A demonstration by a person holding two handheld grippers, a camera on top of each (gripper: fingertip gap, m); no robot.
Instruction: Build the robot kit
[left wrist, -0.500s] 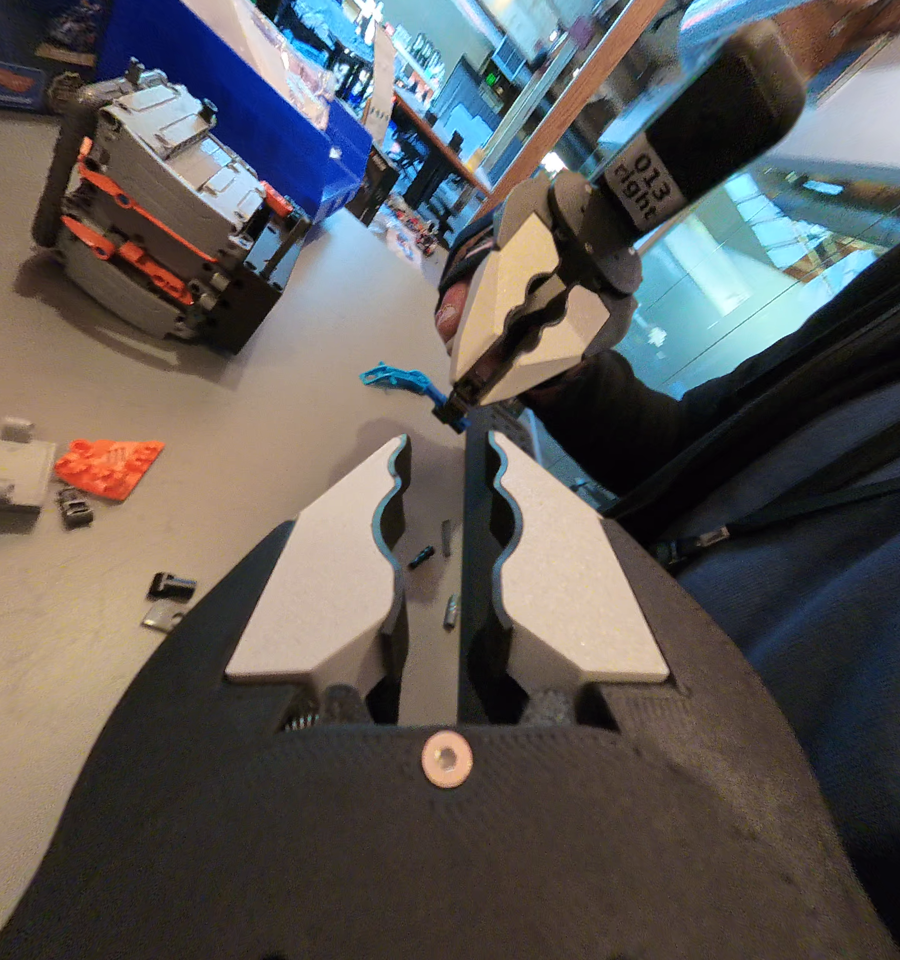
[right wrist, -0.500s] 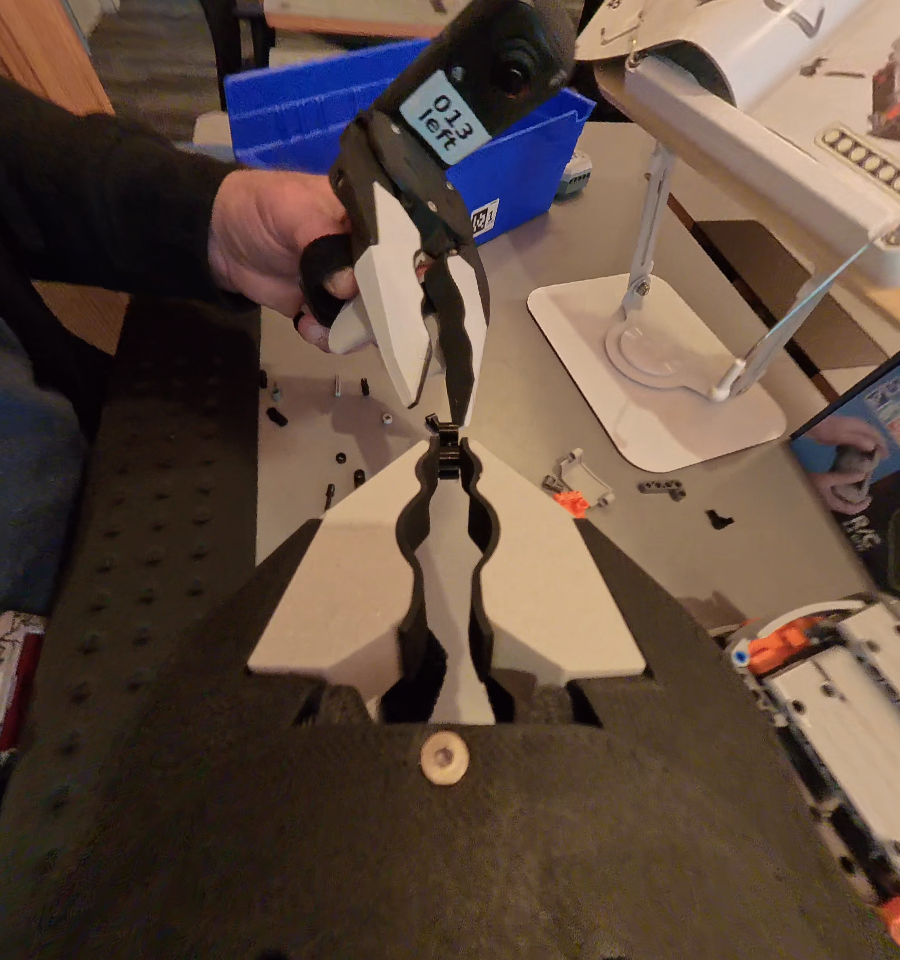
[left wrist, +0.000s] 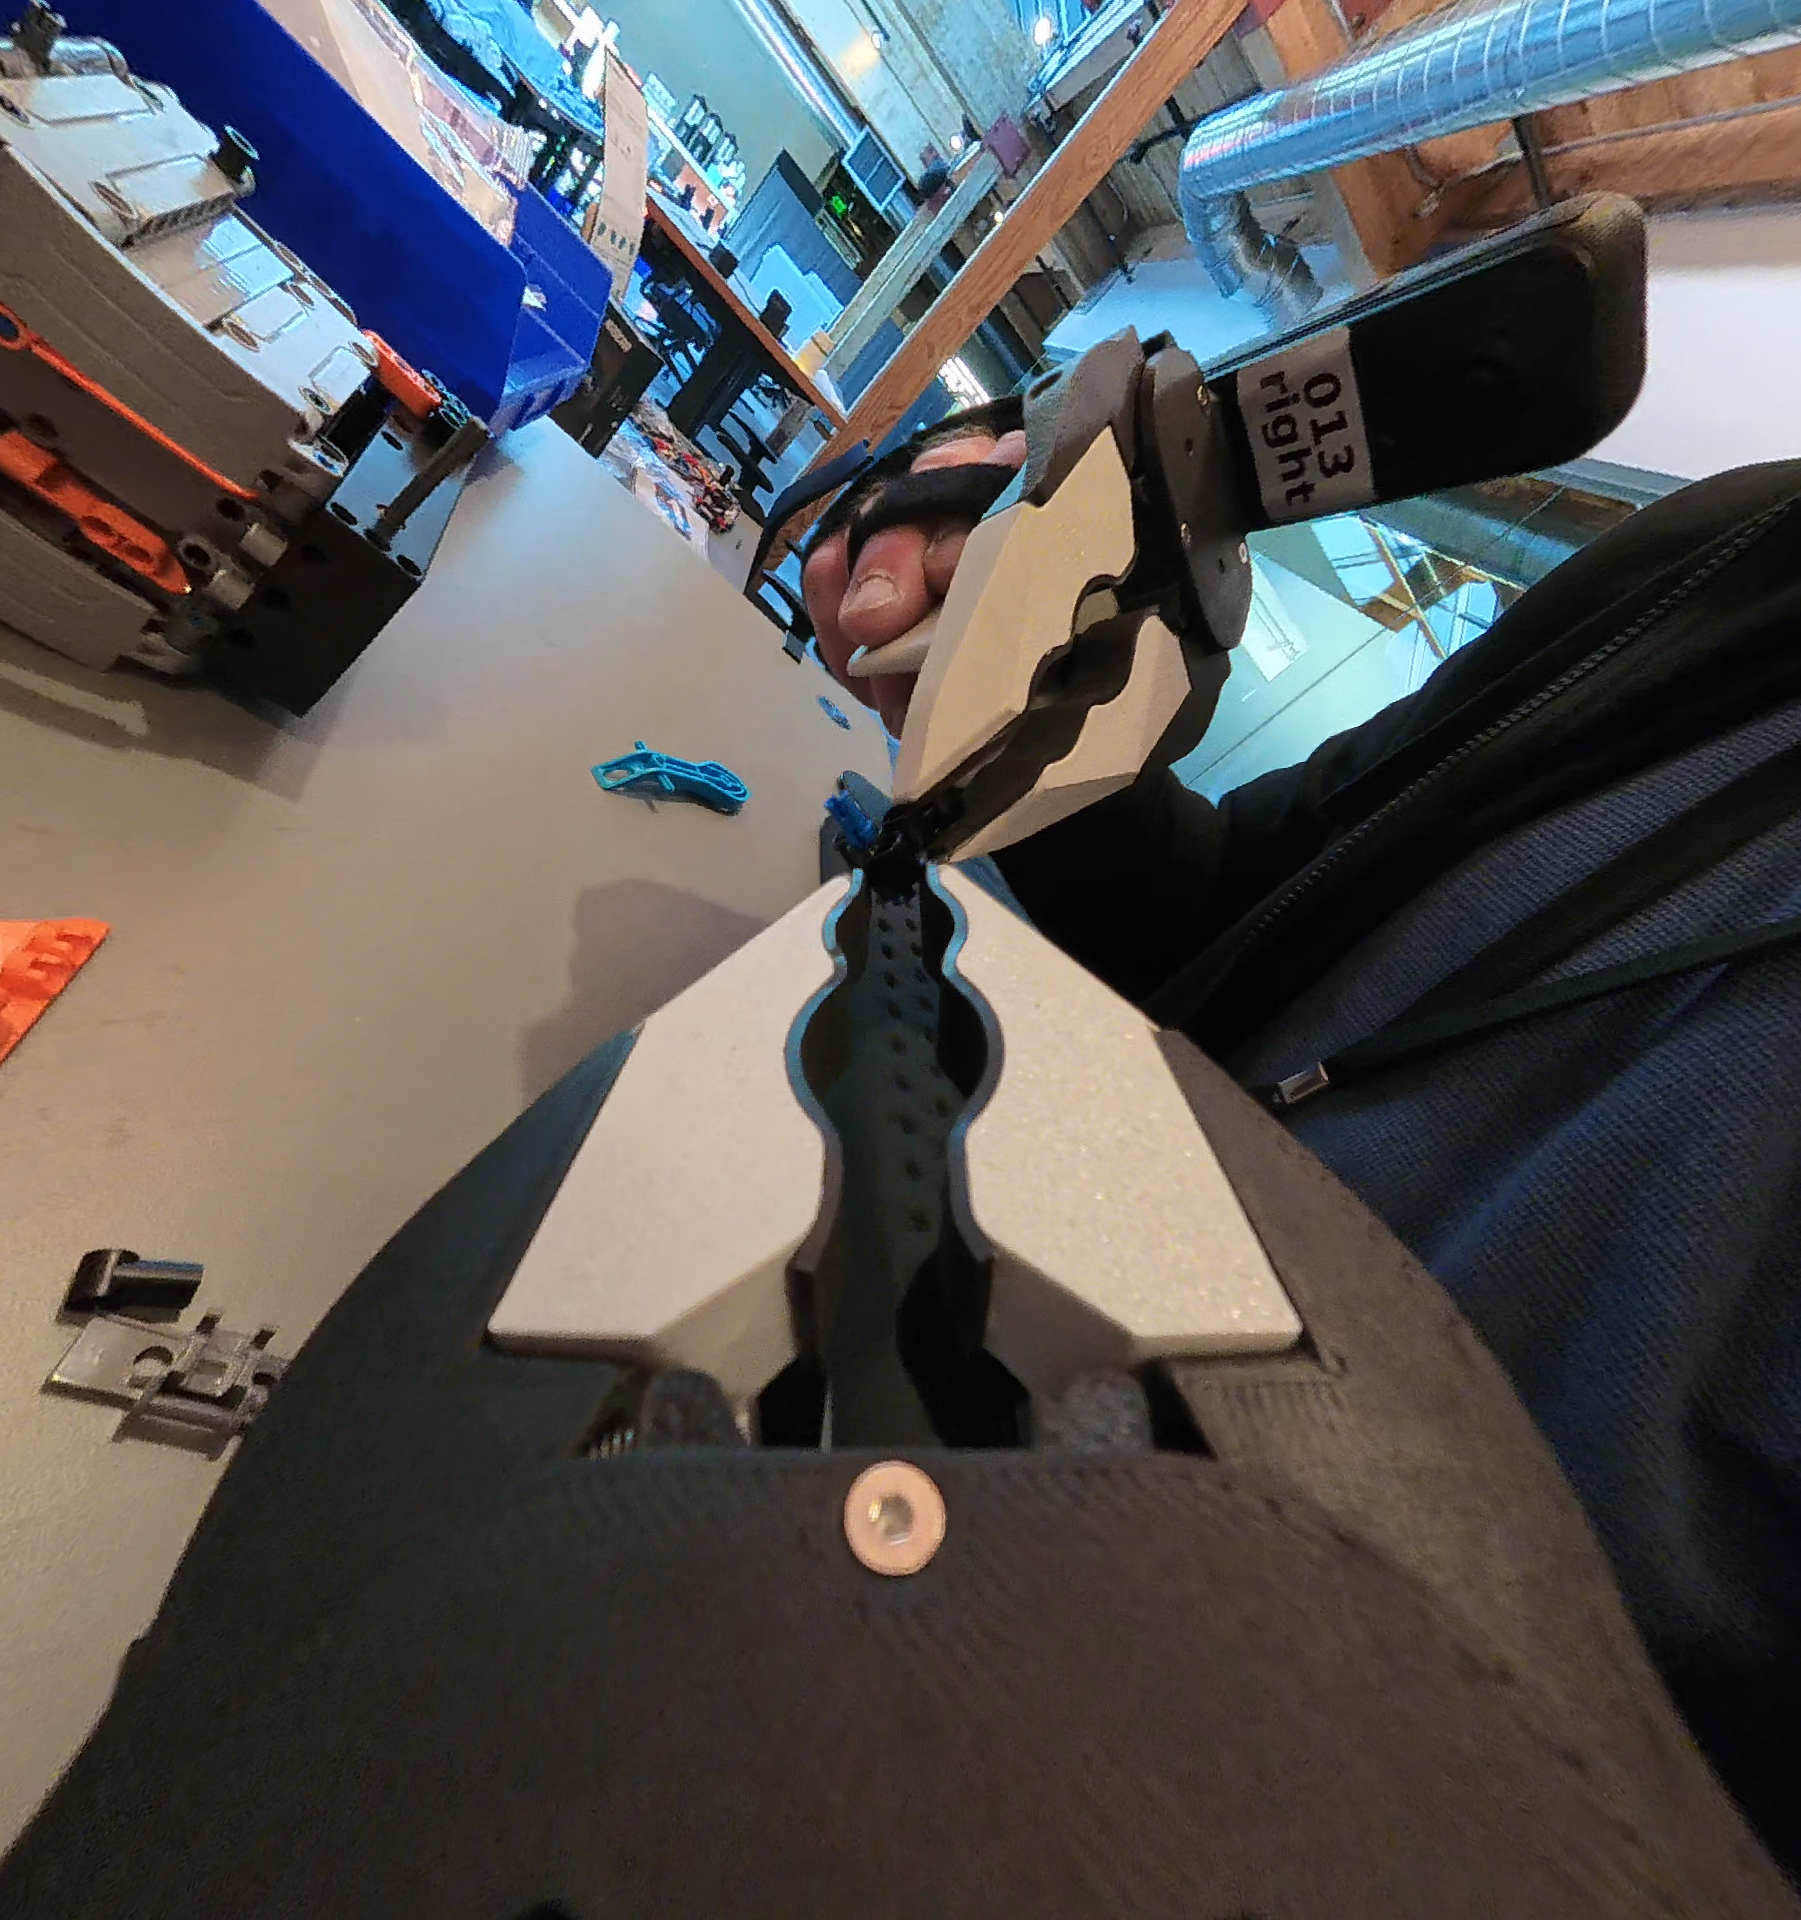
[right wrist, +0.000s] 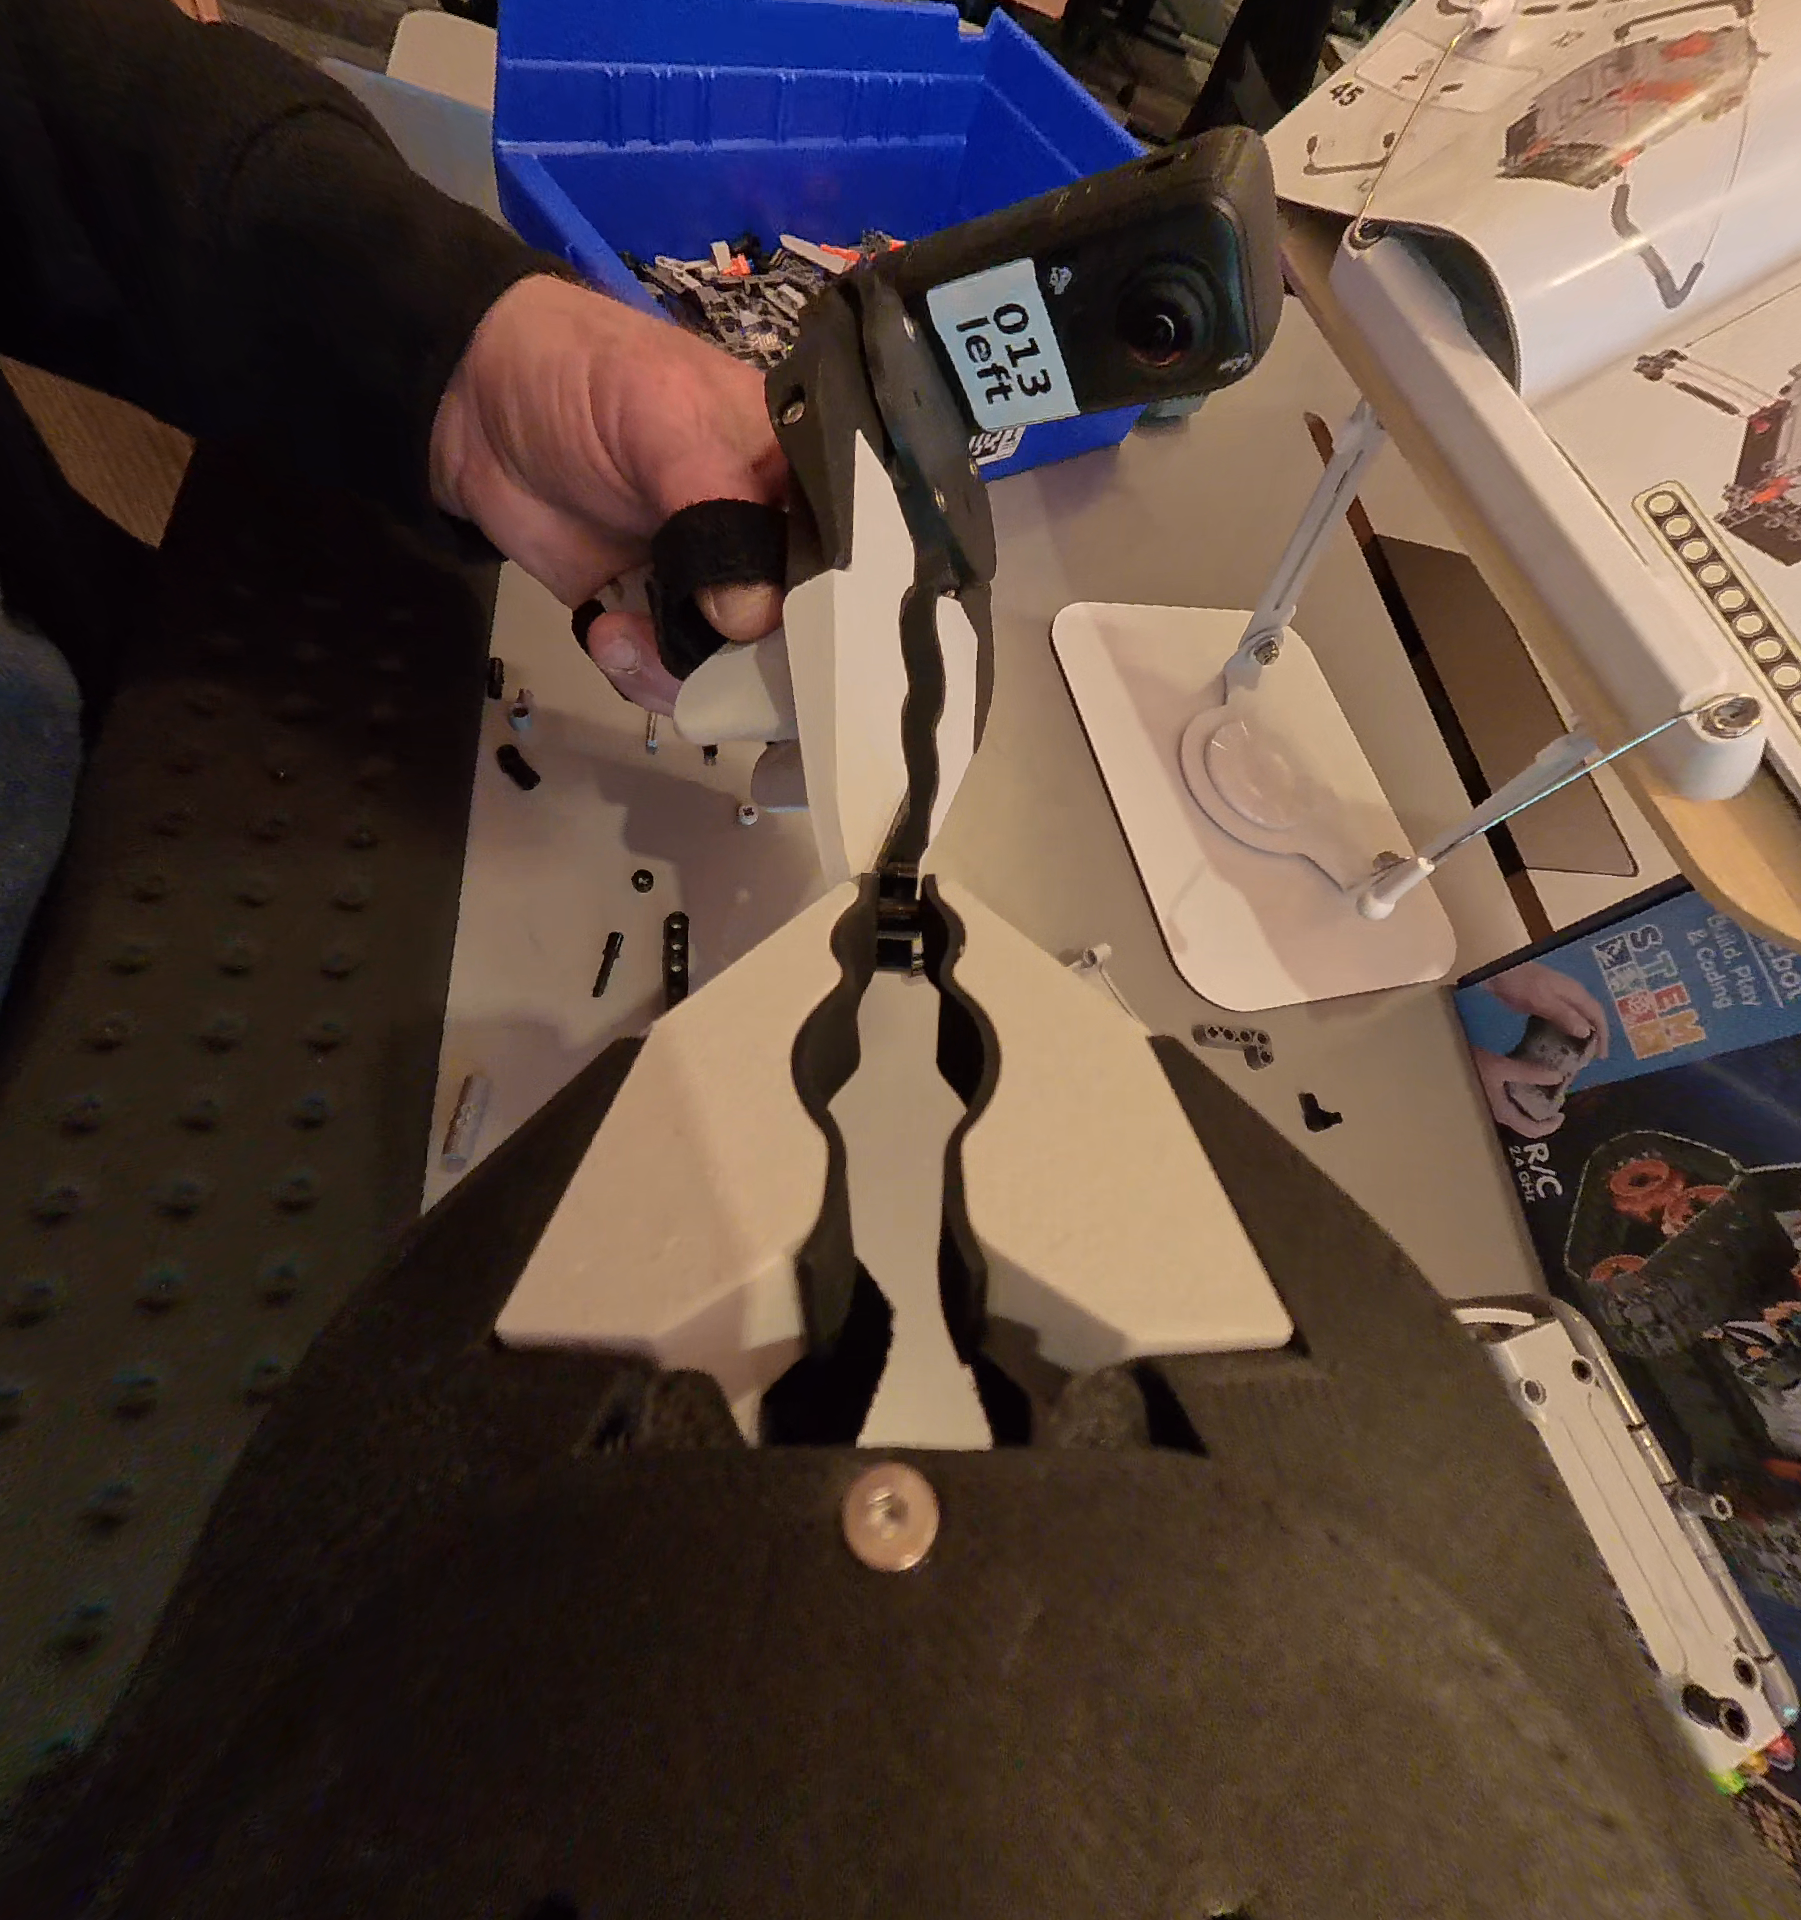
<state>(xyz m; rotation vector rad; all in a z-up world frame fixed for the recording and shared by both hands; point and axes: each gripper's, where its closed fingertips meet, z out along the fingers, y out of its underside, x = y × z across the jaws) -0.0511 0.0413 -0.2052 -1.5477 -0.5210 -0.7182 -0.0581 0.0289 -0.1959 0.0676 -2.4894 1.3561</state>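
Two grippers meet tip to tip over one tiny black plastic building piece (right wrist: 896,928).

The right gripper (right wrist: 894,896) is squeezed narrow on the piece; the left gripper (left wrist: 888,871) is narrow too, pinching its end. A hard push could pop the piece out onto the grey table (left wrist: 376,935). At 12 o'clock, the blue plastic bin (right wrist: 771,135) holds many small loose pieces.
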